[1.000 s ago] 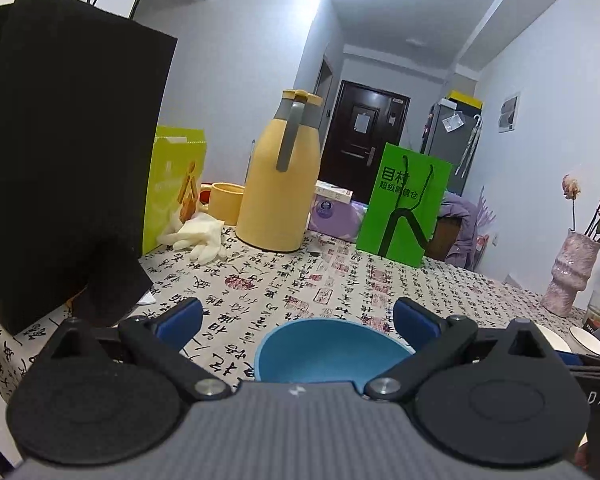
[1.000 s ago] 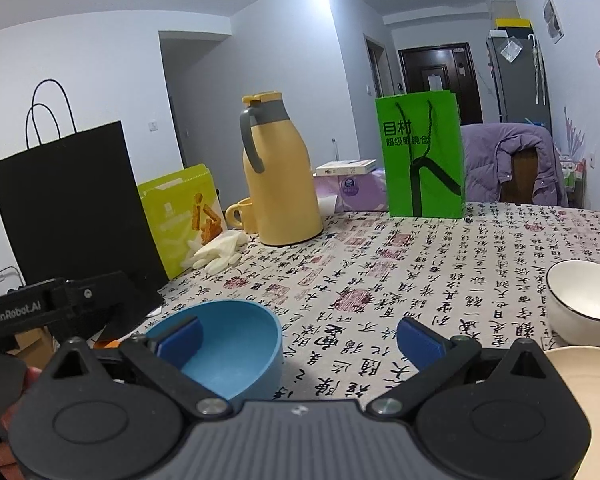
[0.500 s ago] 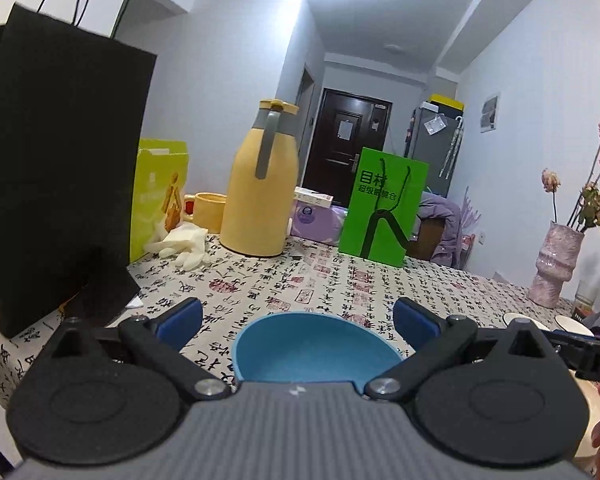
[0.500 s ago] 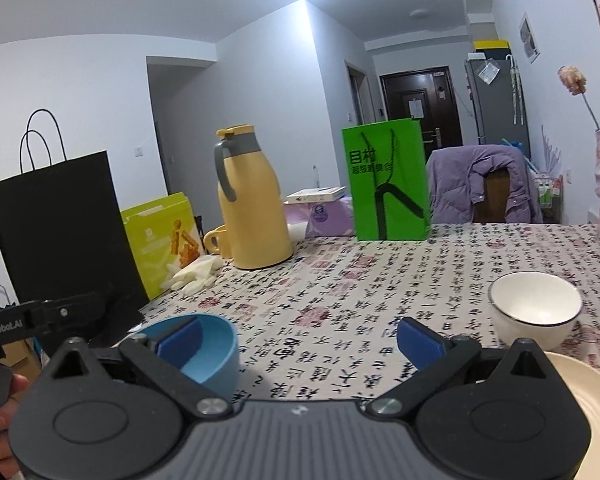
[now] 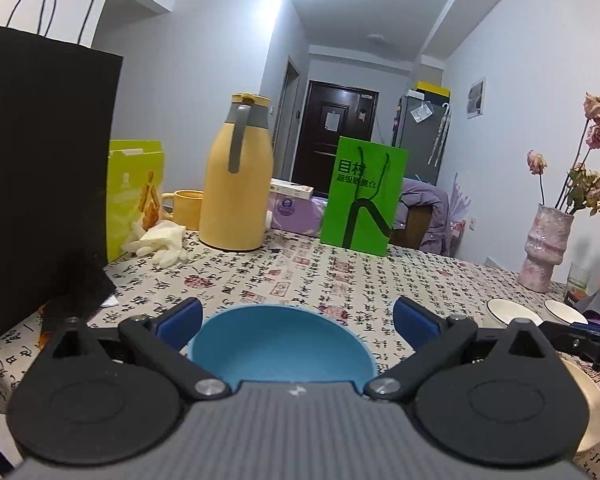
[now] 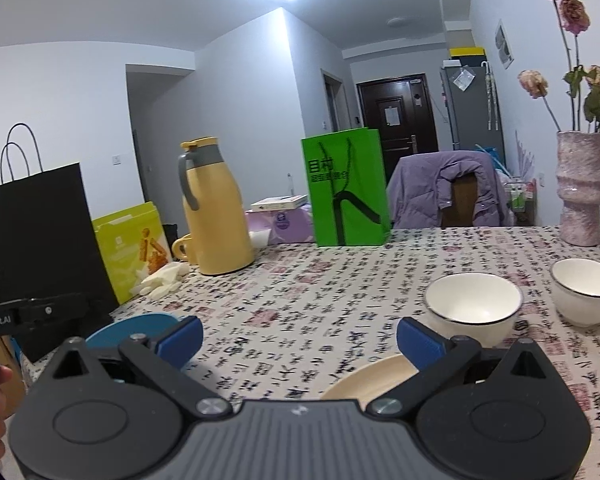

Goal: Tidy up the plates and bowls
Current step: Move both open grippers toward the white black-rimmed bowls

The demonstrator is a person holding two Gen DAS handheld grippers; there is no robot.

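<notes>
Dining table (image 6: pixel 300 292) under calligraphy-print cloth; yellow thermos jug (image 5: pixel 236 176) and green paper bag (image 5: pixel 362 196) at rear. Left gripper (image 5: pixel 296 316): fingers spread wide, blue bowl (image 5: pixel 280 348) sitting between them, not clamped. Right gripper (image 6: pixel 298 332): fingers likewise apart, empty, above cream plate (image 6: pixel 374 378); two white bowls (image 6: pixel 474 304) just beyond. Step judged: approach to blue bowl. Next: close on rim, lift, carry toward white bowls.

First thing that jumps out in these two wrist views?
The blue bowl sits right between the open left tongs, close to the camera on the calligraphy-print tablecloth. Behind it, the tall yellow thermos and bright green bag stand out at the table's far side. In the right view, two white bowls sit ahead of the open right tongs, with a cream plate nearer.
</notes>
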